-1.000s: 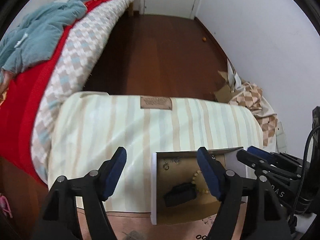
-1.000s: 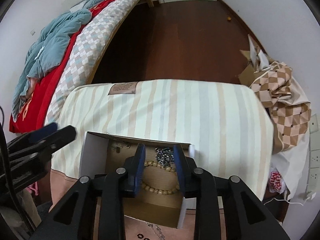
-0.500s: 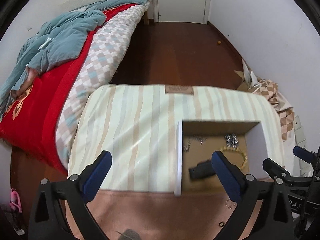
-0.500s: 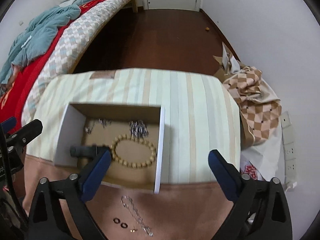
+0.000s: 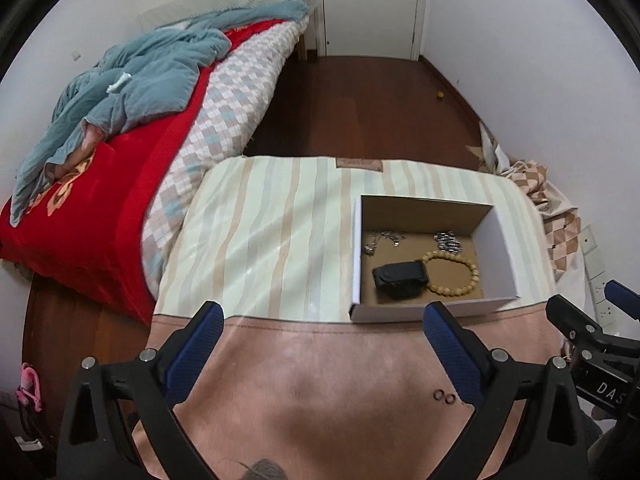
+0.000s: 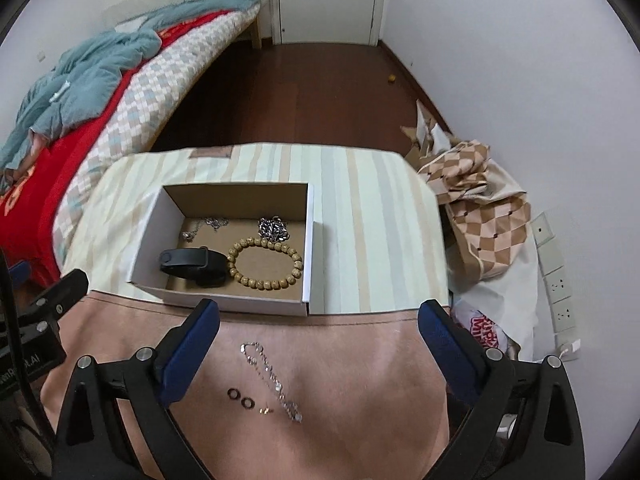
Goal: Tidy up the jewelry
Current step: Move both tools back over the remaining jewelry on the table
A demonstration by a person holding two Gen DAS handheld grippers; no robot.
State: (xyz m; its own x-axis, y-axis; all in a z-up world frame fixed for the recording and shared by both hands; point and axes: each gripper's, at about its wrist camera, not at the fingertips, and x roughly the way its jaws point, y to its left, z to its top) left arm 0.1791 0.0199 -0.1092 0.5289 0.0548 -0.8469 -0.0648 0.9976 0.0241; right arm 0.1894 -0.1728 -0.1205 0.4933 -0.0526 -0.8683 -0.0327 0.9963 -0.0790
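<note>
A: Any writing? 
B: Only "DAS" on the black rig at the left view's edge; the cloth's brown label is unreadable.

A: The open white cardboard box (image 6: 224, 300)? 
B: It sits on the striped cloth; inside lie a black band (image 6: 194, 266), a wooden bead bracelet (image 6: 266, 262) and silver chains (image 6: 274, 229).

A: Outside it? 
B: On smooth pink fabric, two dark rings (image 6: 240, 398) beside a silver chain (image 6: 272, 376).

A: The grippers? 
B: Left gripper (image 5: 320, 338) and right gripper (image 6: 320, 332) both gape wide, empty; their jaws have just been opening.
</note>
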